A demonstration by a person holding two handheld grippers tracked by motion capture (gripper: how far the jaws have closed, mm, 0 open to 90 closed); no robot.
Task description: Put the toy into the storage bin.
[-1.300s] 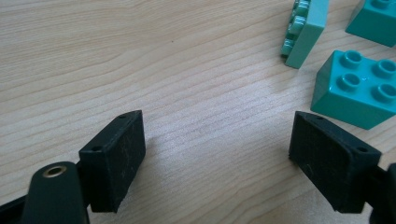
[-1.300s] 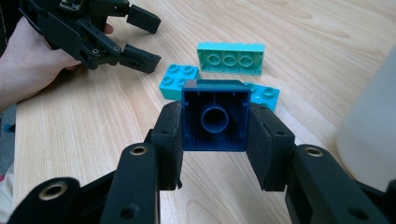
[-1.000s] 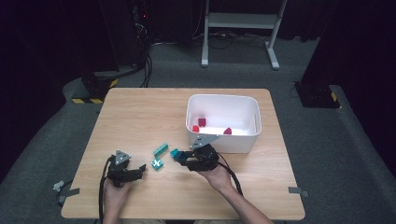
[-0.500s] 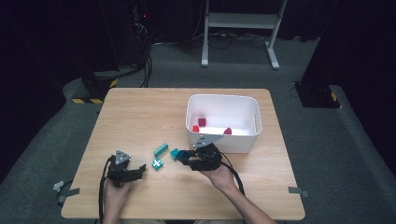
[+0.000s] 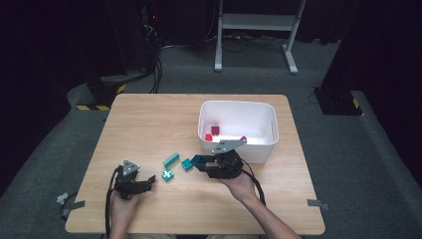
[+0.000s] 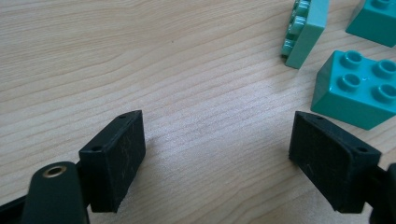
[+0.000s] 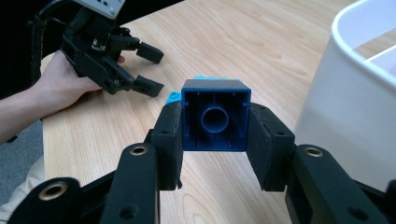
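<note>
A: Item one, right gripper (image 7: 215,140). Condition?

B: Jaws were clamped on a dark blue block (image 7: 215,115), one pad on each flank. In the right gripper view the block sat at frame centre, its hollow underside with a round tube facing the camera. In the high view the same gripper (image 5: 201,163) lay just below centre, beside the lower left corner of the white bin (image 5: 238,147), with the block (image 5: 198,160) at its left tip.

A: Item two, left gripper (image 6: 233,154)?

B: Jaws stood wide apart, nothing between them but bare wooden table (image 6: 163,70). High view placed it (image 5: 148,181) at lower left, held in a hand (image 5: 122,204). The right gripper view also showed it (image 7: 150,70) at upper left, pads spread.

A: Loose stock on the table?

B: Three teal pieces. A four-stud teal brick (image 6: 357,88) at the right edge of the left gripper view, near the right jaw but apart from it. A flat teal plate (image 6: 306,32) on its edge at the upper right. A second teal brick (image 6: 376,21) cut off by the top right corner. High view listed them left of the right gripper: brick (image 5: 167,175), plate (image 5: 171,159), second brick (image 5: 187,164).

A: Bin contents?

B: Red blocks (image 5: 215,130), several, in the bin's left half; exact count could not be told.
</note>
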